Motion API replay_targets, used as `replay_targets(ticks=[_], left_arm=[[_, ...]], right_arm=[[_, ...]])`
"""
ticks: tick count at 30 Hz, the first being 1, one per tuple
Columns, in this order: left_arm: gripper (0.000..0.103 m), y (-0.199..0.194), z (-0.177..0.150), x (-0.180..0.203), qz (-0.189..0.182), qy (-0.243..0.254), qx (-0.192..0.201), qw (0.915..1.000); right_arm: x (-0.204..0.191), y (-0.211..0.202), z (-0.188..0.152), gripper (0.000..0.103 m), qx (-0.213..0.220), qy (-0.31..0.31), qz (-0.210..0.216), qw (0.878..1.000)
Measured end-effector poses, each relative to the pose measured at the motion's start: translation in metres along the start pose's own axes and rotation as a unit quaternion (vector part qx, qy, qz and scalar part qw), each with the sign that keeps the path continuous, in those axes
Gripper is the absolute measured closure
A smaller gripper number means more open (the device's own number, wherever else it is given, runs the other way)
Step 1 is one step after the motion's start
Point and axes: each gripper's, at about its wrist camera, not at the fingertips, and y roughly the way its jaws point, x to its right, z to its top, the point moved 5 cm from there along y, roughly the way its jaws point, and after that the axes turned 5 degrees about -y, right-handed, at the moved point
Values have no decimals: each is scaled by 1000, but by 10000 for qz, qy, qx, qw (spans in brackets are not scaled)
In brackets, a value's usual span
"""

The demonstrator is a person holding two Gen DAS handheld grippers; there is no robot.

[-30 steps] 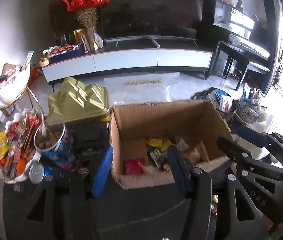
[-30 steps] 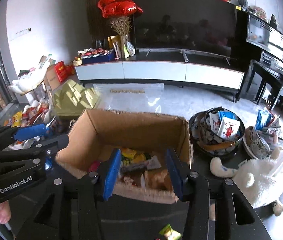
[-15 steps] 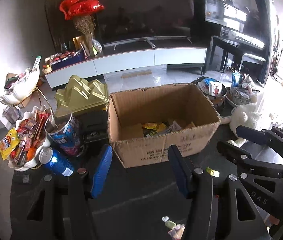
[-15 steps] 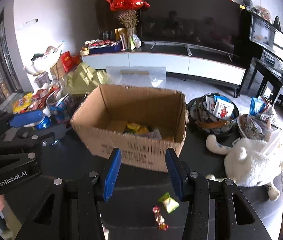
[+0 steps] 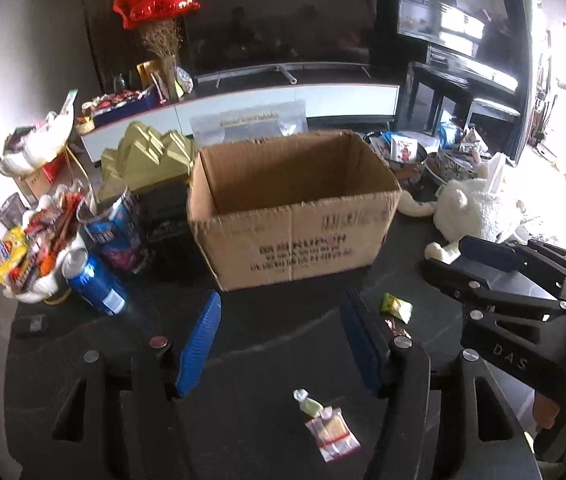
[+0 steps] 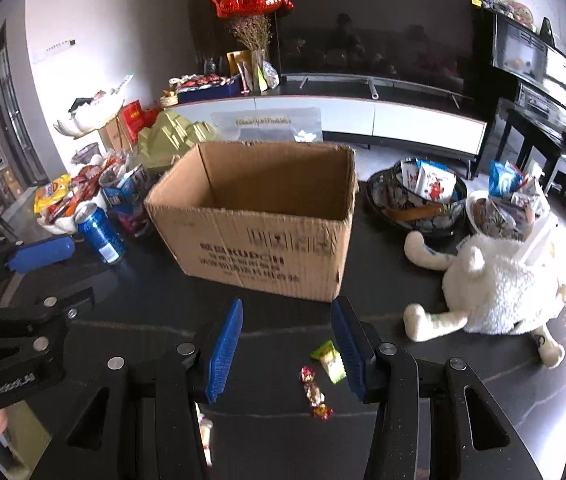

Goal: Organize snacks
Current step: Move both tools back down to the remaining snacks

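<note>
An open cardboard box [image 5: 295, 240] [image 6: 259, 248] stands on the dark table; its contents are hidden behind its near wall. My left gripper [image 5: 281, 300] hovers in front of it, jaws opening, with nothing between the blue pads. A clear packet of small sweets [image 5: 331, 428] lies on the table below it. My right gripper [image 6: 287, 304] is open just short of the box. Beneath it on the table lie a green candy [image 6: 329, 360] [image 5: 396, 307] and a red-wrapped candy [image 6: 315, 392], both untouched. Each gripper shows in the other's view: the right gripper [image 5: 503, 280], the left gripper [image 6: 39, 252].
Left of the box are a blue can [image 5: 95, 280] [image 6: 101, 236], a snack tub [image 5: 115, 216] and a white dish of snacks [image 5: 31, 248]. A white plush toy [image 6: 499, 284] and a bowl of packets [image 6: 415, 196] sit on the right. A TV cabinet [image 6: 363, 116] is behind.
Both grippers have drawn back from over the box toward the table's near side. The box's contents have dropped out of sight and loose candies have come into view. The left jaws stand slightly wider.
</note>
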Motion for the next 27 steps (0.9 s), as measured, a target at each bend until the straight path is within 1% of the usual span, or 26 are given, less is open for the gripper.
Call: replay_targets(ticks=[4, 9, 16, 22, 27], left_arm=[[42, 8, -16, 2, -12, -65, -135, 9999], [42, 18, -33, -1, -71, -185, -356, 9992], [42, 41, -57, -5, -29, -323, -754, 9966], [42, 62, -78, -3, -85, -438, -1149, 9924], [44, 76, -91, -3, -56, -551, -1420, 9883]], right_arm=[[0, 3, -15, 56, -95, -54, -57, 9999], [-1, 9, -25, 56, -197, -132, -78, 9997], [-2, 32, -47, 56, -654, -124, -35, 9978], [2, 53, -67, 56, -1046, 22, 84, 9945], [6, 70, -79, 56, -1259, 166, 141, 9918]])
